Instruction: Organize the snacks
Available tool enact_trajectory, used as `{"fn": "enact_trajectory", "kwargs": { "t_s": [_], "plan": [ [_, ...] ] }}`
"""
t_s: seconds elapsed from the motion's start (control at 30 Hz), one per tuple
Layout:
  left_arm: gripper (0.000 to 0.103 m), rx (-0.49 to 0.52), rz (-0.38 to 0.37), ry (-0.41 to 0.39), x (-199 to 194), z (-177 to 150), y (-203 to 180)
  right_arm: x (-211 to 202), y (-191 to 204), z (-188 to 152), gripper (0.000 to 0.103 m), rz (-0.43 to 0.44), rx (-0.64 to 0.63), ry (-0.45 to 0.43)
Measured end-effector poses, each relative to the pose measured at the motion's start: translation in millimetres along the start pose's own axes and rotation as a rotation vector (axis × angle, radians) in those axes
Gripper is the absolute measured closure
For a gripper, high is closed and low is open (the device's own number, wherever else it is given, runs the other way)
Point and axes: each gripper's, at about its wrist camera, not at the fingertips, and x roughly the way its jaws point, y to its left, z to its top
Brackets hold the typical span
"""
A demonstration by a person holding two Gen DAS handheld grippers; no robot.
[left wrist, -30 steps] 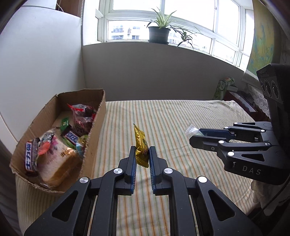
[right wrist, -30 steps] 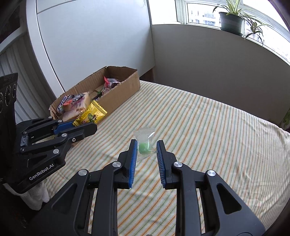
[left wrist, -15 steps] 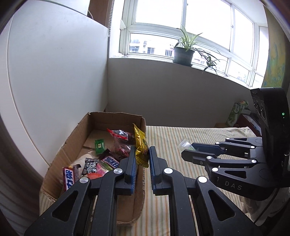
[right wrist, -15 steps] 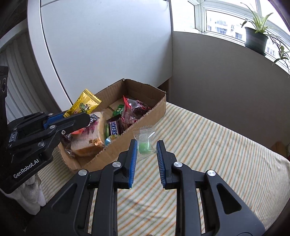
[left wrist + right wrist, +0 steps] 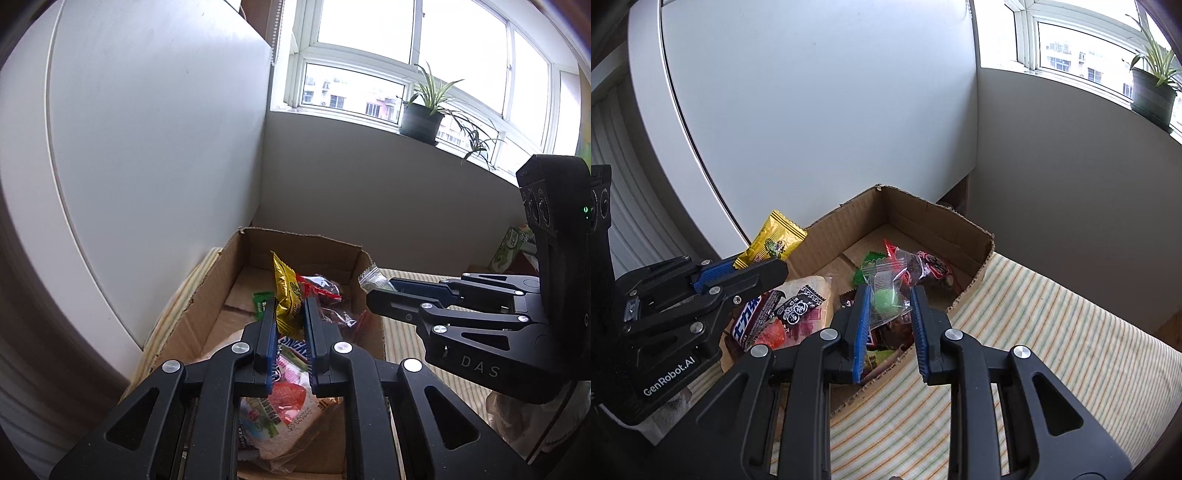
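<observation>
While both claws hang above the cardboard box (image 5: 934, 225), the left gripper (image 5: 290, 321) pinches a yellow packet (image 5: 286, 295) and the right gripper (image 5: 890, 306) a clear candy bag (image 5: 886, 291); the drop lies straight below.

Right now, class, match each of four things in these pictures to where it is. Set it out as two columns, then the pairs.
Things
1. yellow packet
2. clear packet with green sweet
3. bread bag
4. potted plant

Places
A. on the windowsill
B. pinched in the right claw
C. lying in the cardboard box
D. pinched in the left claw

Pairs: 1-D, 2-B, 3-C, 4-A
</observation>
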Motion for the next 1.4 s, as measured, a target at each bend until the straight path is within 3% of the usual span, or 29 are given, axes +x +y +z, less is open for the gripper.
{"fn": "enact_trajectory", "kwargs": {
  "t_s": [0.73, 0.87, 0.9, 1.03, 1.1, 1.4],
  "plan": [
    [0.089, -0.027, 0.031, 0.022, 9.7, 2.5, 8.1, 18.1, 5.6, -1.2, 0.078, -0.003, -0.014, 0.035],
    [0.083, -0.024, 0.035, 0.026, 10.1, 1.7, 7.4, 15.0, 4.5, -1.8, 0.047, -0.026, -0.016, 0.018],
    [0.077, -0.024, 0.036, 0.025, 9.7, 1.6, 7.3, 13.7, 4.4, -1.8, 0.045, -0.031, -0.017, 0.012],
    [0.072, -0.024, 0.042, 0.017, 7.0, 1.7, 7.7, 10.1, 2.5, -0.1, 0.042, -0.043, -0.016, 0.006],
    [0.060, -0.022, 0.050, 0.011, 5.5, 0.8, 8.3, 8.7, 0.4, -0.6, 0.032, -0.051, -0.014, 0.004],
    [0.049, -0.009, 0.072, -0.022, -5.6, -2.6, 3.1, 0.6, -6.1, -6.0, 0.028, -0.077, -0.012, 0.011]
  ]
}}
